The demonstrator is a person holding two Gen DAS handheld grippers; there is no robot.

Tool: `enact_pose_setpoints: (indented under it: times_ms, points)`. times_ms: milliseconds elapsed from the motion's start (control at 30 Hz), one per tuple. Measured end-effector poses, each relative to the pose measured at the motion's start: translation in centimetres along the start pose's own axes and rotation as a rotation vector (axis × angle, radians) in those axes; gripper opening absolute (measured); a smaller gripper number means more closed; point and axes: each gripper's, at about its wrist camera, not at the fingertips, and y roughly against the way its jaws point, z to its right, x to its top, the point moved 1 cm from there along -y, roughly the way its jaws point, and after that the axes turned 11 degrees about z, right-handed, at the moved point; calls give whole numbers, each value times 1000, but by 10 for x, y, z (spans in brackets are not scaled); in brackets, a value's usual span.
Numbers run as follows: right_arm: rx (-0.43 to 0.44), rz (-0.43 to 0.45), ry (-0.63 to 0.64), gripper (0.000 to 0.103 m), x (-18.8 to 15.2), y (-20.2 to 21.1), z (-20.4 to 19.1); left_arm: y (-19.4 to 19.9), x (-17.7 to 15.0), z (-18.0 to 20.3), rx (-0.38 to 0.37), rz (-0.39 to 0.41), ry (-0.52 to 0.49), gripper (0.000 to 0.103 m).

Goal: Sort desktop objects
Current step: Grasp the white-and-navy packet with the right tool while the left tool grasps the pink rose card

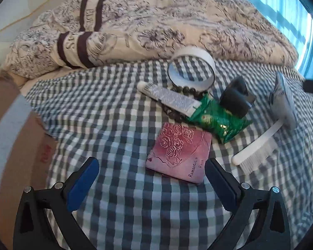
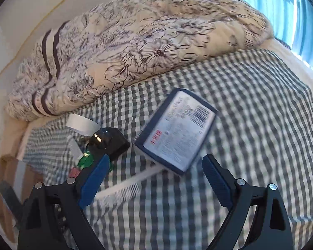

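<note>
A small heap of objects lies on the checked sheet (image 1: 119,112). A pink rose-embossed case (image 1: 178,153) lies just ahead of my open left gripper (image 1: 152,167), between its fingers' line. Beyond it are a green packet (image 1: 217,120), a silver tube (image 1: 169,96), a dark bead bracelet (image 1: 189,90), a white tape roll (image 1: 192,68), a black device (image 1: 235,98), a white comb (image 1: 256,148) and a blue-edged box (image 1: 283,98). In the right wrist view the blue box (image 2: 176,131) lies label-up just beyond my open right gripper (image 2: 154,170), over the comb (image 2: 123,189).
A bunched floral duvet (image 1: 156,27) fills the back of the bed. A cardboard box (image 1: 16,141) stands at the bed's left edge. A curtained window (image 1: 281,6) is at the right. Bare checked sheet (image 2: 250,108) spreads to the right of the heap.
</note>
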Motion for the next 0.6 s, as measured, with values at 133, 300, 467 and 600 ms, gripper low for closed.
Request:
enact_pose_setpoints:
  times_ms: [133, 300, 467, 600]
  points:
    - [-117, -24, 77, 91, 0, -37, -12, -10, -3, 5, -39, 0, -21, 103]
    - [-193, -95, 86, 87, -10, -72, -5, -25, 1, 10, -57, -14, -31, 103]
    - [-235, -102, 145, 69, -17, -79, 5, -40, 2, 16, -71, -33, -21, 103]
    - [-236, -81, 138, 40, -15, -70, 17, -46, 1, 14, -98, -55, 10, 97]
